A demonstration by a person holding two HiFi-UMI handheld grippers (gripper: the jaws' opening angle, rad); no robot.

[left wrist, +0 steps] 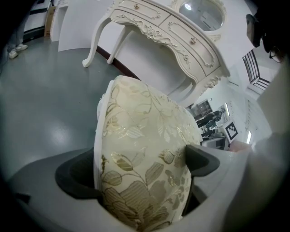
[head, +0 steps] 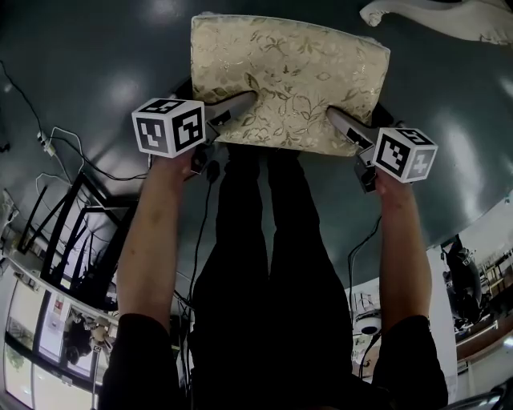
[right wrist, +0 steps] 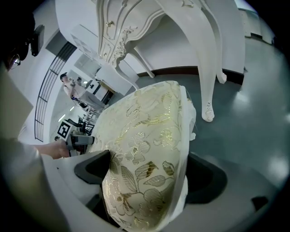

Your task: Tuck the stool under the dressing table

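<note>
The stool (head: 287, 80) has a cream cushion with gold leaf embroidery and stands on the grey floor in front of me. My left gripper (head: 232, 108) is shut on the cushion's near left edge (left wrist: 140, 181). My right gripper (head: 343, 122) is shut on its near right edge (right wrist: 145, 190). The white carved dressing table (left wrist: 172, 31) stands beyond the stool, its curved leg (right wrist: 206, 68) close to the stool's far side. A corner of the table (head: 437, 18) shows at the head view's top right. The stool's legs are hidden under the cushion.
A black metal rack (head: 72, 232) and loose cables (head: 60, 148) sit on the floor to my left. More equipment (head: 465, 276) stands at the right. My legs (head: 264, 240) are right behind the stool. Another person (right wrist: 72, 86) stands far off.
</note>
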